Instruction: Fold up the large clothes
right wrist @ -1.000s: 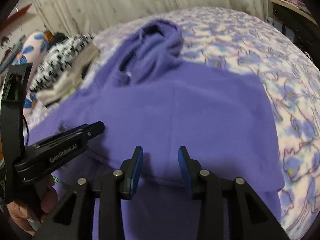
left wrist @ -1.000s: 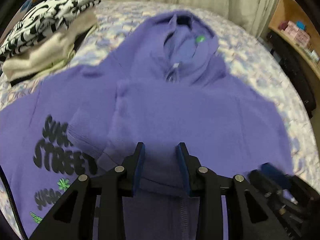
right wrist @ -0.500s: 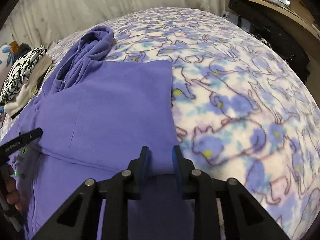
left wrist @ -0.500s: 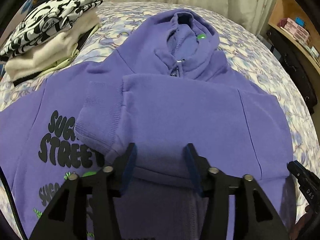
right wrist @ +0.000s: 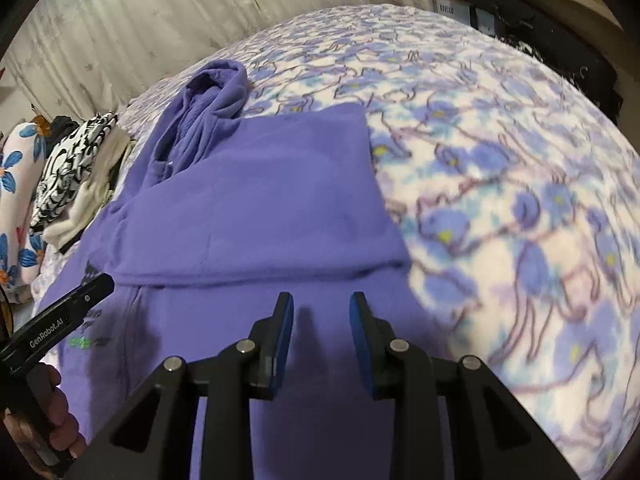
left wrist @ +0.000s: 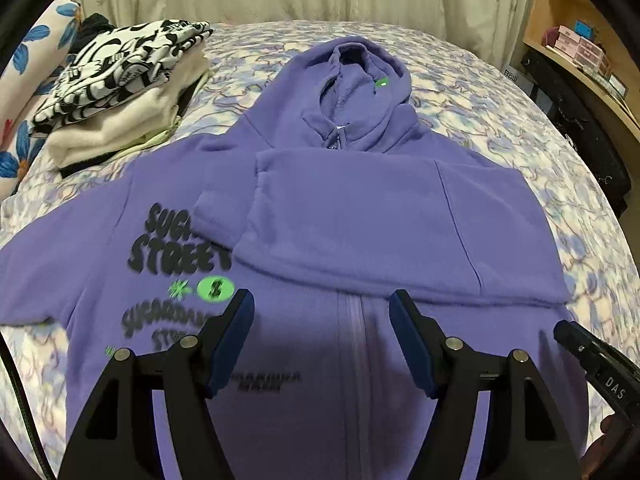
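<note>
And that's the release: my left gripper [left wrist: 322, 338] is opening, its blue pads now apart with nothing between them, where a second ago they were pinched on the edge of the sleeve. The purple fleece zip-up hoodie with black and green lettering [left wrist: 360, 216] lies face up on the bed with the blue-and-white floral blanket [left wrist: 500, 92], hood toward the curtains, and the one sleeve [left wrist: 380, 216] now rests folded straight across the chest, its ribbed cuff near the lettering. My right gripper [right wrist: 322, 334] has let go too (pads slightly apart, empty, hovering over the hoodie's lower front near the blanket's edge), having slid off to the side of the garment over the last second. Both hands have backed away from the fold, and it holds its shape. So, as I read it, one sleeve is done; the other sleeve [left wrist: 60, 248], out by the stack of folded clothes with a black-and-white patterned piece on top [left wrist: 120, 80], is spread flat and looks like my next grab, then the body folds.
</note>
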{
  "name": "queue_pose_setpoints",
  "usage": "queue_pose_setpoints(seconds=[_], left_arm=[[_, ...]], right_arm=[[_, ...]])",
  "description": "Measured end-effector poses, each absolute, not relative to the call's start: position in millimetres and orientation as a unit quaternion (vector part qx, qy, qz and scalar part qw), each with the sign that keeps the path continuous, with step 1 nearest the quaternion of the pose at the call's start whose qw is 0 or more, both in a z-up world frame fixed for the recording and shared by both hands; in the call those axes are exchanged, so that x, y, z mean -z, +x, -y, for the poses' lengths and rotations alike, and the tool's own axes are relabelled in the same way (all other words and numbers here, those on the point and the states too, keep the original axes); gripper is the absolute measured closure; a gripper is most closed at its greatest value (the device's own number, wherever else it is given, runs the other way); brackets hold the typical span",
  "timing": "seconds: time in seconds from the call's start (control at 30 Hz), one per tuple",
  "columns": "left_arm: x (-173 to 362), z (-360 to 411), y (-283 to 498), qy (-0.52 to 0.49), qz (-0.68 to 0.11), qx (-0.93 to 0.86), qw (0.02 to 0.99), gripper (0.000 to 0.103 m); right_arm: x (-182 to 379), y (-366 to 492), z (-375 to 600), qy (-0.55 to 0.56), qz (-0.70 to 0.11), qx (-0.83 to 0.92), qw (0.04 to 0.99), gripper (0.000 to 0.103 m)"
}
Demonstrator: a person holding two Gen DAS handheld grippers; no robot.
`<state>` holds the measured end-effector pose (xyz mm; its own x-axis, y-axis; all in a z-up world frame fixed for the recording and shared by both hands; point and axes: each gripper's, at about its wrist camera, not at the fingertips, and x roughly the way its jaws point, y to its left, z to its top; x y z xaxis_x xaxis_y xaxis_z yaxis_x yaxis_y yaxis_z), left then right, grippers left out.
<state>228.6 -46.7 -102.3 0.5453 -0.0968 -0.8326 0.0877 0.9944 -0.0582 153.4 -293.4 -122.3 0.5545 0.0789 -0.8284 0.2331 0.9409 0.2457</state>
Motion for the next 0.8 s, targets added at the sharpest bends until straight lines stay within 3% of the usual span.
queue_pose_setpoints(seconds=[0.8], left_arm=[[75,-19,79,-0.017,-0.491,0.027,0.871,0.034]], right_arm=[[107,52,204,0.140,-0.505,-0.034,0.851,0.074]])
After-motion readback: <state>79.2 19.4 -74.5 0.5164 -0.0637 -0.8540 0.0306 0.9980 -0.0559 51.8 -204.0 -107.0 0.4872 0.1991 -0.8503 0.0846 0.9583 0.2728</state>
